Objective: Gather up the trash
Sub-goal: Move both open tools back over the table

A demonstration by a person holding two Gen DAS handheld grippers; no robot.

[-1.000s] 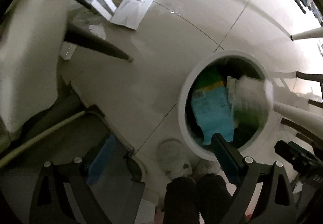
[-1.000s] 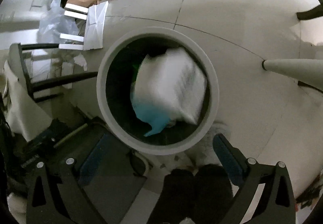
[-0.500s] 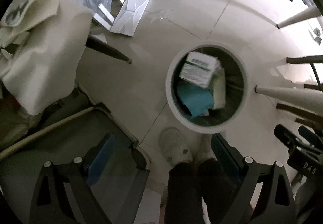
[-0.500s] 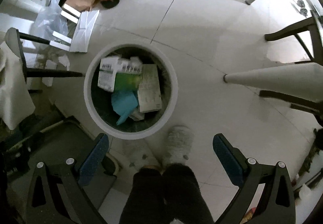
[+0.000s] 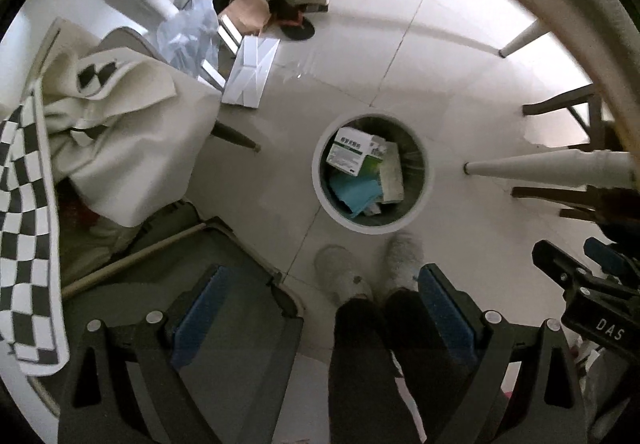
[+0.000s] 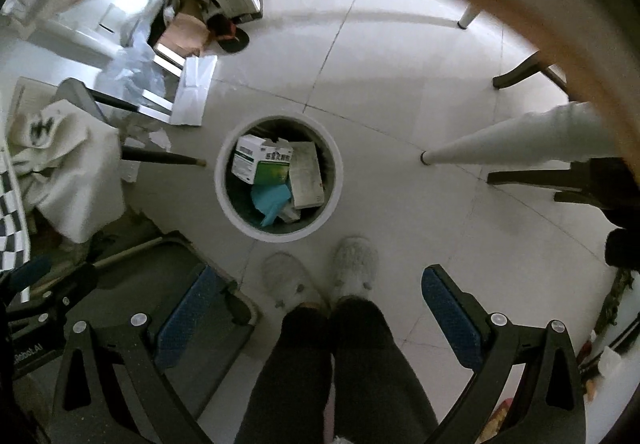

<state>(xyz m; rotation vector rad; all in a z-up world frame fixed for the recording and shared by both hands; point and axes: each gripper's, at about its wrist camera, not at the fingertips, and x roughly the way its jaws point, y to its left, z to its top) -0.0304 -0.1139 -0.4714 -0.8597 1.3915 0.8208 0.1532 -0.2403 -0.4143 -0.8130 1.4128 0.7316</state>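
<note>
- Trash bin (image 5: 320, 179) round and white on the tiled floor (image 5: 460, 43), seen from the left wrist; holds a white-and-green box (image 5: 348, 153) and blue paper (image 5: 354, 191). Left gripper (image 5: 316, 308) pointing down, fingers wide apart, empty.
- From the right wrist: same bin (image 6: 220, 179) just ahead of pale slippers (image 6: 356, 264). Right gripper (image 6: 316, 304) spread wide, gripping nothing.

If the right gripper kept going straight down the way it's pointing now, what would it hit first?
Probably the bare floor tile just beside the white bin, or the bin's rim. The right gripper is open and empty, high above the floor. Nothing shows in between, though depth is hard to judge through the fisheye.
</note>
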